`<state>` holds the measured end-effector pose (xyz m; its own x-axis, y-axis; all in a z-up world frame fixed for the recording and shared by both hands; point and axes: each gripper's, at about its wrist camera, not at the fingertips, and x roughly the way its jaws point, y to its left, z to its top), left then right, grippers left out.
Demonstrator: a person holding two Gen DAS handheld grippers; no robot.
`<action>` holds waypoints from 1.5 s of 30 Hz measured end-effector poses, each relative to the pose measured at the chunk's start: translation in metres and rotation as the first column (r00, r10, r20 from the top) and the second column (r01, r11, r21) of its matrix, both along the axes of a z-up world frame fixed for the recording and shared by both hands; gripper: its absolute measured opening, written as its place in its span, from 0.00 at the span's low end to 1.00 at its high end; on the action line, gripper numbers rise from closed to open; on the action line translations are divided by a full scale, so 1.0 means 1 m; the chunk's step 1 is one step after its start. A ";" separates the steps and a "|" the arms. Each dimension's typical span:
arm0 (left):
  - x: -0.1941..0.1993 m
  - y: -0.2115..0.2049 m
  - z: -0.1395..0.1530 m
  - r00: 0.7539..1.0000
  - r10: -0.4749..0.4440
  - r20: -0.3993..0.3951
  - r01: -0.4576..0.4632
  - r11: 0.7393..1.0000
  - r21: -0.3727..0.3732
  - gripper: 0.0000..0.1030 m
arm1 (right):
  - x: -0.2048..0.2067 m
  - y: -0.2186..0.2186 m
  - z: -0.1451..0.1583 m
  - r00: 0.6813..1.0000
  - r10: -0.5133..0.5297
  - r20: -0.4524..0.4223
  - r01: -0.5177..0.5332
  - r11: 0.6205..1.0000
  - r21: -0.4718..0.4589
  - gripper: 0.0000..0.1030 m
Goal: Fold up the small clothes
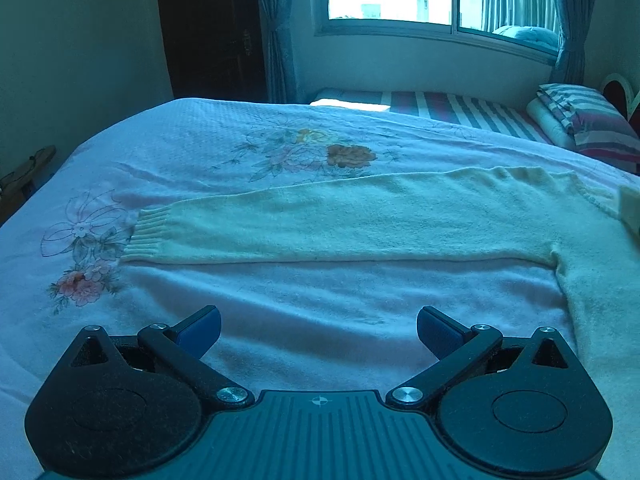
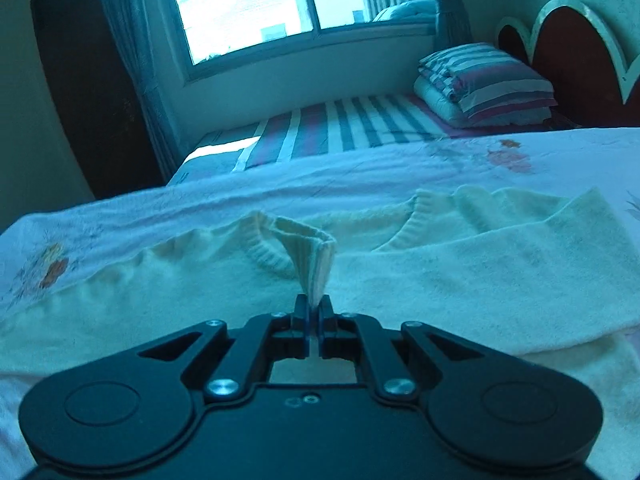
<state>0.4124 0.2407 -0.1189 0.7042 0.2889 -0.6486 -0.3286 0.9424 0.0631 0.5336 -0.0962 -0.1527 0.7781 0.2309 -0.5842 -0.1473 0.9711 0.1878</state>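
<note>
1. Left wrist view: left gripper (image 1: pixel 319 330) spread wide, holding nothing, over the fuzzy floral bedspread (image 1: pixel 240 128). The cream knit sweater (image 1: pixel 340 220) lies flat just beyond, sleeve stretching left, ribbed cuff (image 1: pixel 146 236) at its end.
2. Right wrist view: right gripper (image 2: pixel 314 306) pinches a ribbed cuff (image 2: pixel 310 256) over the sweater's (image 2: pixel 460 272) round neckline.

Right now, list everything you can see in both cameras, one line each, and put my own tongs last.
sweater: one, cream knit, spread on the bed; its ribbed cuff is lifted over the body.
bedspread: one, pale with flower prints, under the sweater.
striped sheet: one, red, white and grey, far side of the bed.
folded bedding: one stack, striped, by the headboard.
headboard: one, dark red with pale trim, right.
window: one, bright, back wall.
curtains: grey, at both sides of the window.
left tongs: open, above the bedspread.
right tongs: shut on the cuff.
</note>
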 end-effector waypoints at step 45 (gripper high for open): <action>0.162 -0.151 -0.016 0.959 -0.233 0.164 0.284 0.803 -0.524 0.02 | -0.050 -0.210 0.011 0.955 -0.290 0.066 0.290 0.957 -0.002 0.24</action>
